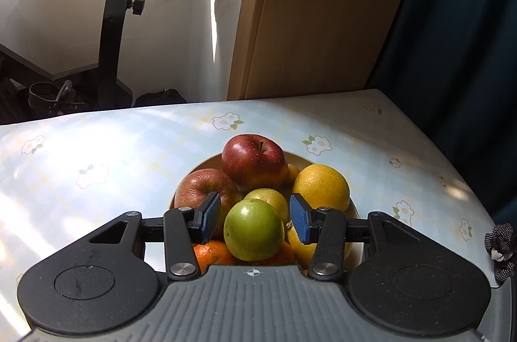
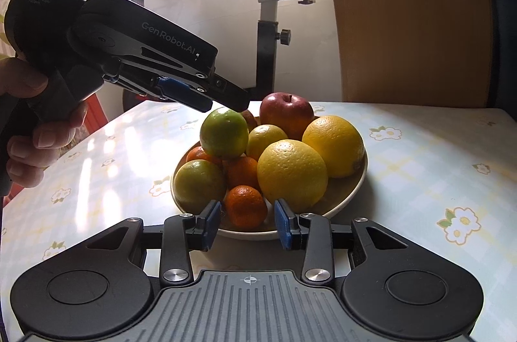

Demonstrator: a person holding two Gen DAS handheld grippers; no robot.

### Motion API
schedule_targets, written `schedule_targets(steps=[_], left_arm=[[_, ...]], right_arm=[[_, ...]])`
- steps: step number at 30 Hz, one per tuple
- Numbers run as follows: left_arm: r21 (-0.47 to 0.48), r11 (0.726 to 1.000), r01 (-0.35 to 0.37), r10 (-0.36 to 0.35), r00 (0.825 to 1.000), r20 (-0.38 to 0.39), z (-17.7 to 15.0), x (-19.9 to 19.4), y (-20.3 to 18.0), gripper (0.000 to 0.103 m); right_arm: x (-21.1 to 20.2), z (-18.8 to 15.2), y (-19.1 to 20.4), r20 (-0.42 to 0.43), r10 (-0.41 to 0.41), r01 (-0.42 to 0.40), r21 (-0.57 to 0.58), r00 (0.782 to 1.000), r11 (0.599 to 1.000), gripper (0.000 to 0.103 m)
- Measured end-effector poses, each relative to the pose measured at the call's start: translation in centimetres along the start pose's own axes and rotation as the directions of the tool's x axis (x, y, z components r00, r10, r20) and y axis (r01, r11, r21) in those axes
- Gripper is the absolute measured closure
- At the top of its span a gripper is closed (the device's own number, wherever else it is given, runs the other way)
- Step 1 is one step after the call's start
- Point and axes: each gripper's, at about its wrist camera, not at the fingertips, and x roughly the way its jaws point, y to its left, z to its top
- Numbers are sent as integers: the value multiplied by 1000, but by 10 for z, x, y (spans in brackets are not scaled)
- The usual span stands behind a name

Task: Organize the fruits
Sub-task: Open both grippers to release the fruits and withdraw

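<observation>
A cream bowl (image 2: 349, 196) on the flowered table is heaped with fruit: red apples (image 2: 287, 113), yellow oranges (image 2: 292, 174), small tangerines (image 2: 246, 206) and green fruits. My left gripper (image 1: 255, 217) is open and hovers just above the top green fruit (image 1: 253, 229), its blue pads (image 1: 210, 217) on either side, not touching. In the right wrist view the left gripper (image 2: 213, 101) sits right over that green fruit (image 2: 224, 132). My right gripper (image 2: 247, 225) is open and empty at the bowl's near rim, facing a tangerine.
The table (image 1: 97, 164) has a pale flowered cloth, with its far edge (image 1: 290, 98) and right edge close to the bowl. An exercise bike (image 2: 271, 28) stands behind the table. A wooden panel (image 1: 323, 12) and a dark curtain (image 1: 468, 35) are beyond.
</observation>
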Motion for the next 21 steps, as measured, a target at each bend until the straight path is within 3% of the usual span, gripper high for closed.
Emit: schedule_targets(steps=[7, 21], left_arm=[[-2, 1000, -17, 17, 1000, 22, 1, -13, 1, 53], [-18, 998, -56, 57, 992, 114, 0, -66, 7, 31]], right_arm=[[-10, 7, 4, -11, -63, 63, -10, 998, 998, 68], [-50, 32, 4, 32, -182, 182, -10, 983, 983, 61]])
